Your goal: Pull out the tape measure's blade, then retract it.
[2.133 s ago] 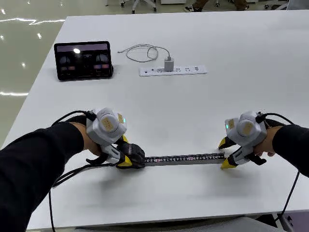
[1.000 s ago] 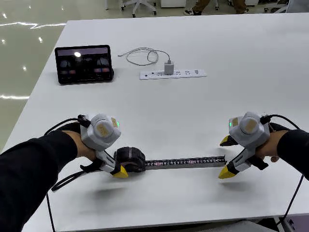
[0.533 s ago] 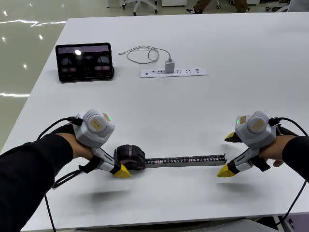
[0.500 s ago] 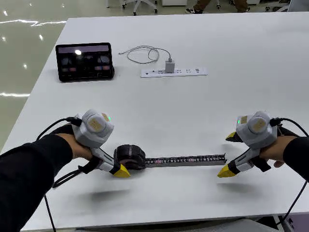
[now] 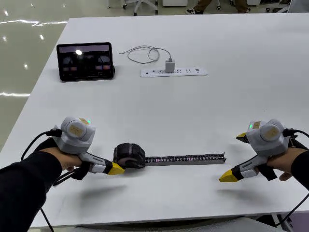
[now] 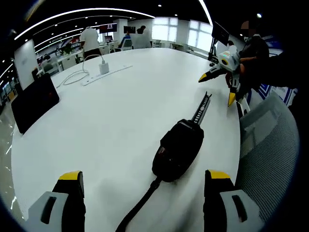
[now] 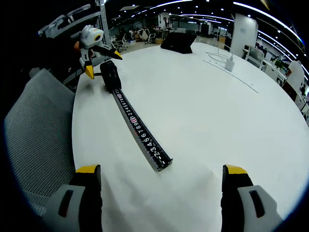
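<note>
White bench [image 5: 193, 111] carries a black round tape measure case [image 5: 129, 155], its black numbered blade [image 5: 186, 158] extended flat. Left hand-held gripper [image 6: 145, 175] and right hand-held gripper [image 5: 233, 156] gape wide, empty.

A broad white rectangular tabletop [image 5: 203, 111] took up most of the head view. Glossy pale-grey floor [image 5: 24, 58] lay from nine to eleven o'clock of it, mirroring bright streaks of light. A wheeled office-chair base [image 5: 145, 5] stood at twelve o'clock. In the left gripper view, long curved white ceiling light strips [image 6: 72, 11] ran overhead and bright windows [image 6: 169, 29] glowed at twelve o'clock. A grey mesh chair seat [image 7: 34, 130] sat at nine o'clock in the right gripper view.
</note>
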`<action>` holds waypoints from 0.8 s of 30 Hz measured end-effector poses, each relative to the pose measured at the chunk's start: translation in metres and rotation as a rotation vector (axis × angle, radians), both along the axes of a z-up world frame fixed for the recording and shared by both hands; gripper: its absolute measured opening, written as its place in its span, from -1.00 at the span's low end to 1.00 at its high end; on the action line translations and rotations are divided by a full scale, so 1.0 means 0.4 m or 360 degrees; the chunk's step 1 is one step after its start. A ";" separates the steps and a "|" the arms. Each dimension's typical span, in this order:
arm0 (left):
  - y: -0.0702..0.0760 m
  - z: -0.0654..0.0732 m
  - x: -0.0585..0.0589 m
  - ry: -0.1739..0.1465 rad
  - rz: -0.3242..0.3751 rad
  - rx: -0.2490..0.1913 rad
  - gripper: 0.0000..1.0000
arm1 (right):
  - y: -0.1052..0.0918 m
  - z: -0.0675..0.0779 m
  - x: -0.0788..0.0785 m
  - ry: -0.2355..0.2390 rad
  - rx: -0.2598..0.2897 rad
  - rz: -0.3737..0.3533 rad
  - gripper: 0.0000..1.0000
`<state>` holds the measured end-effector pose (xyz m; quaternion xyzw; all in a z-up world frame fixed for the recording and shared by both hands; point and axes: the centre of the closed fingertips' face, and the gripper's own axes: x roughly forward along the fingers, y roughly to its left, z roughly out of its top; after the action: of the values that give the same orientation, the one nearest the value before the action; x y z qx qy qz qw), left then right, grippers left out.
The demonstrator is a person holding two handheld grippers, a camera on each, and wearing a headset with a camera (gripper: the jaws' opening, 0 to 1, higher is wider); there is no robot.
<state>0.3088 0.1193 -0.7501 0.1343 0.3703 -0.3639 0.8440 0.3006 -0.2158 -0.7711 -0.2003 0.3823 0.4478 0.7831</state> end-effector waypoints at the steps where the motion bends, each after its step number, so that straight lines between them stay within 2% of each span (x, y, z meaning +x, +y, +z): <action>1: 0.003 0.005 0.000 -0.0019 0.0037 -0.0018 1.00 | -0.001 0.002 0.000 -0.0014 0.0010 -0.0019 1.00; 3: 0.035 0.014 0.017 -0.0151 0.0106 0.0055 1.00 | -0.001 0.013 0.000 -0.0070 0.0045 -0.0058 1.00; 4: 0.032 0.018 0.009 -0.0150 0.0129 0.0012 1.00 | -0.002 0.016 -0.006 -0.0075 0.0053 -0.0076 1.00; 5: 0.027 0.019 -0.001 -0.0097 0.0168 -0.0048 1.00 | 0.000 0.018 -0.011 -0.0074 0.0069 -0.0089 1.00; 7: 0.033 0.033 -0.007 -0.0137 0.0177 -0.0072 1.00 | 0.003 0.029 -0.019 -0.0099 0.0100 -0.0106 1.00; 8: 0.035 0.037 -0.009 -0.0139 0.0195 -0.0082 1.00 | 0.003 0.031 -0.022 -0.0109 0.0103 -0.0110 1.00; 9: 0.030 0.042 -0.018 -0.0115 0.0232 -0.0142 1.00 | 0.001 0.035 -0.030 -0.0114 0.0107 -0.0113 1.00; 11: 0.035 0.044 -0.027 -0.0124 0.0231 -0.0138 1.00 | -0.008 0.036 -0.032 -0.0137 0.0118 -0.0145 1.00; 13: 0.040 0.051 -0.033 -0.0175 0.0237 -0.0149 1.00 | -0.018 0.034 -0.045 -0.0128 0.0125 -0.0169 1.00; 16: 0.047 0.064 -0.043 -0.0176 0.0284 -0.0199 1.00 | -0.021 0.040 -0.071 -0.0155 0.0131 -0.0200 1.00; 18: 0.057 0.077 -0.046 -0.0215 0.0316 -0.0193 1.00 | -0.028 0.046 -0.081 -0.0172 0.0147 -0.0218 1.00; 20: 0.066 0.085 -0.047 -0.0229 0.0334 -0.0220 1.00 | -0.032 0.046 -0.095 -0.0157 0.0168 -0.0237 1.00; 22: 0.080 0.085 -0.048 -0.0244 0.0354 -0.0215 1.00 | -0.034 0.046 -0.111 -0.0155 0.0179 -0.0235 1.00; 24: 0.091 0.087 -0.052 -0.0248 0.0383 -0.0238 1.00 | -0.037 0.054 -0.119 -0.0171 0.0193 -0.0248 1.00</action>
<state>0.2880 0.1555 -0.7152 0.0537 0.2890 -0.2751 0.9154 0.2532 -0.2308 -0.7495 -0.1458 0.3263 0.3964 0.8456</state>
